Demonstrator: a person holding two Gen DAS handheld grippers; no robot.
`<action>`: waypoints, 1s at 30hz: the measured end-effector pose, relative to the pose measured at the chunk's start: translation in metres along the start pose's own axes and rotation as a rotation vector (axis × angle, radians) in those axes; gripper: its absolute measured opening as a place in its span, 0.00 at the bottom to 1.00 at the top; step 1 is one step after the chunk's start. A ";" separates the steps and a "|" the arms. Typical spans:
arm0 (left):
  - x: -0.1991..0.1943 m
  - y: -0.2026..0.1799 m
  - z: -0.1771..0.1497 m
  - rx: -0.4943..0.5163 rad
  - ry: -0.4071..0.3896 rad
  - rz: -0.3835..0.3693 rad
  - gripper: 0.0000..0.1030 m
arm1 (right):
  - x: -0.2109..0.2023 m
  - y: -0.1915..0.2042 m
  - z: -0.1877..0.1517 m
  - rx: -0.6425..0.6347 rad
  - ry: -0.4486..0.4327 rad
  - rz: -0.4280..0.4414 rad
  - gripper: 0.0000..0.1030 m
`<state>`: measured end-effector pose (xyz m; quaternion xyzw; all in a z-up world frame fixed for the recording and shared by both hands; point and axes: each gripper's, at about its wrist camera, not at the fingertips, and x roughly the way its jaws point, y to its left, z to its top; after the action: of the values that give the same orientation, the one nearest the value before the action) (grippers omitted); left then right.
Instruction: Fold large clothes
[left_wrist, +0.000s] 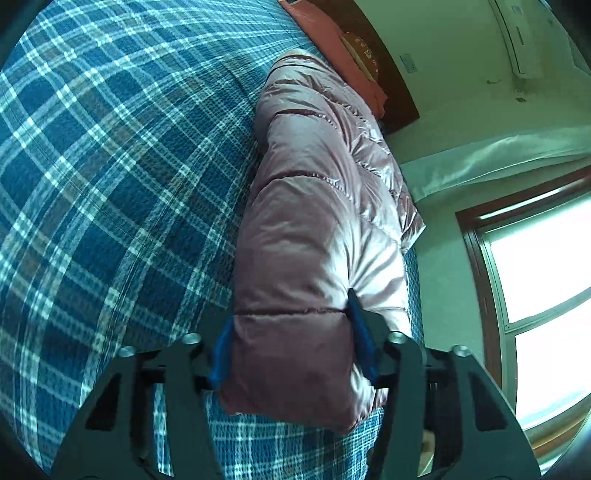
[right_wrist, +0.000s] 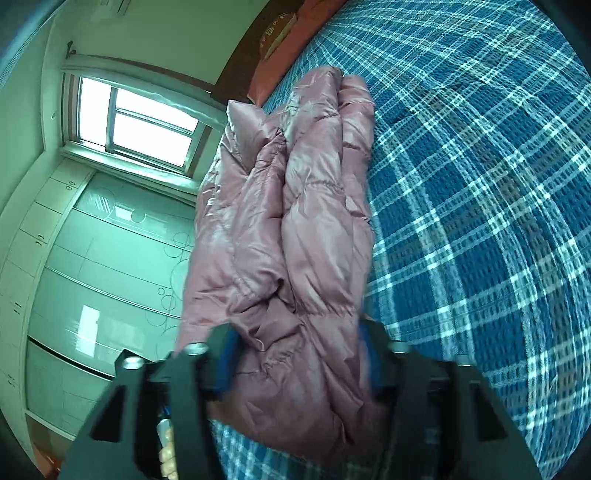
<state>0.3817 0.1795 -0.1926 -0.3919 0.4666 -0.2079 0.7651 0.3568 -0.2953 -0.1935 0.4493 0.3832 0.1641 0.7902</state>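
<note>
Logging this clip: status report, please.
Left gripper and right gripper each clamped on the pink puffer jacket. Jacket bunched lengthwise on the plaid bedspread. Nothing in the way.

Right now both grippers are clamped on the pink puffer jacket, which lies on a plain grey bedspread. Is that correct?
Not quite. The left gripper and the right gripper each have their jaws closed around the bulk of the pink puffer jacket, but the bedspread under it is blue and white plaid, not plain grey. Both wrist views show the checked pattern.
</note>
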 end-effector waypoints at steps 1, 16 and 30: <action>-0.004 -0.003 -0.002 0.002 0.002 0.008 0.43 | -0.002 0.003 0.001 -0.003 0.002 0.005 0.29; 0.008 0.006 -0.016 0.085 -0.043 0.094 0.40 | 0.004 -0.026 -0.021 0.035 0.010 0.021 0.25; 0.005 -0.002 -0.033 0.070 -0.142 0.162 0.43 | -0.002 -0.025 -0.059 0.052 -0.082 -0.029 0.29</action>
<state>0.3552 0.1618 -0.2022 -0.3398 0.4340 -0.1334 0.8237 0.3093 -0.2758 -0.2309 0.4704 0.3612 0.1239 0.7956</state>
